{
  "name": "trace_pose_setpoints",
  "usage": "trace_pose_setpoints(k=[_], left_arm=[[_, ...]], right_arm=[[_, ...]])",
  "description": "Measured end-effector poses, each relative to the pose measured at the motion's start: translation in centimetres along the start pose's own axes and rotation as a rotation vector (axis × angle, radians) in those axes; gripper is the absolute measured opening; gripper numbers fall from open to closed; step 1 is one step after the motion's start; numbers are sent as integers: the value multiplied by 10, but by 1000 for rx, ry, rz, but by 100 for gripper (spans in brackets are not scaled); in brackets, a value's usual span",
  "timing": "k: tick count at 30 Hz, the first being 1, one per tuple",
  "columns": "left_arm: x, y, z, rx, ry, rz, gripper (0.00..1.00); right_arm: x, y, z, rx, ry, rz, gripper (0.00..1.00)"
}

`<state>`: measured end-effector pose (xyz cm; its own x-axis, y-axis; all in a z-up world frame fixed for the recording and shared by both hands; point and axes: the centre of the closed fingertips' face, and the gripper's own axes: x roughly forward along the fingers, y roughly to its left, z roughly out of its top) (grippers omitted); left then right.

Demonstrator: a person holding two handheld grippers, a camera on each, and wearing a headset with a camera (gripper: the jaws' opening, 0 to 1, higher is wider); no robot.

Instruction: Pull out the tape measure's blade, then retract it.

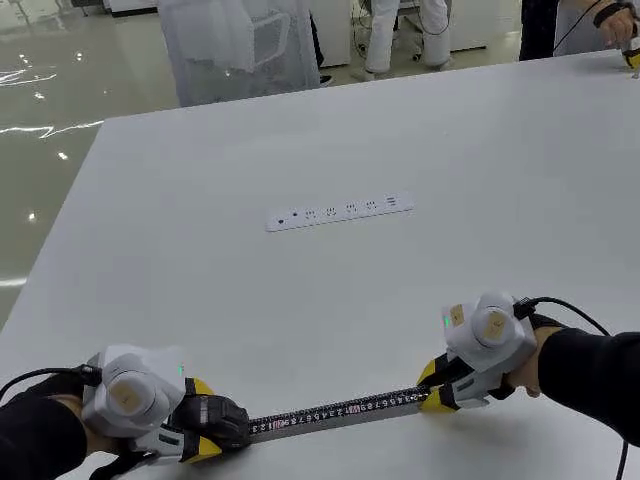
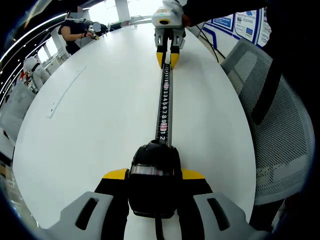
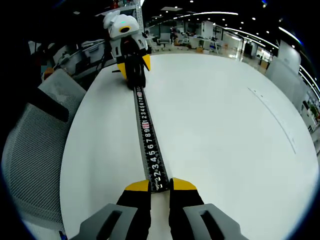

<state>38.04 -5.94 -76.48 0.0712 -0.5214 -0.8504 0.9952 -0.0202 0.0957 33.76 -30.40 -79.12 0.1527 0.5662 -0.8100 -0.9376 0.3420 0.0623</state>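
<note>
Our left claw (image 2: 154, 174) pinches case (image 2: 152, 187), right claw (image 3: 160, 185) pinches blade (image 3: 149, 135) tip; blade lies along counter's (image 1: 300, 140) near edge. Blade looks out enough; we guide tip back slowly, straight, low, no snap.

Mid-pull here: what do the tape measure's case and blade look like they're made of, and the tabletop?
The case: black, looks like moulded plastic or rubbery overmould, with a dull sheen. The blade: thin dark strip with printed white numerals, lying straight, probably coated steel. The tabletop: white, smooth, likely laminate; soft reflections, no grain.
</note>
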Motion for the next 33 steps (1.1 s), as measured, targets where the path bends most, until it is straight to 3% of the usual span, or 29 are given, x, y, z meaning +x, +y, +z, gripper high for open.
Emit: trace_pose_setpoints(k=[16,23,33], left_arm=[[1,1,-1,-5,-5,-1,32],[-1,1,0,-1,-38,5,33],[0,2,2,3,-23,10,34]], right_arm=[[-1,0,-3,-1,14,-3,10],[-1,0,-1,-16,28,-9,11],[0,0,-1,-53,62,-20,12]])
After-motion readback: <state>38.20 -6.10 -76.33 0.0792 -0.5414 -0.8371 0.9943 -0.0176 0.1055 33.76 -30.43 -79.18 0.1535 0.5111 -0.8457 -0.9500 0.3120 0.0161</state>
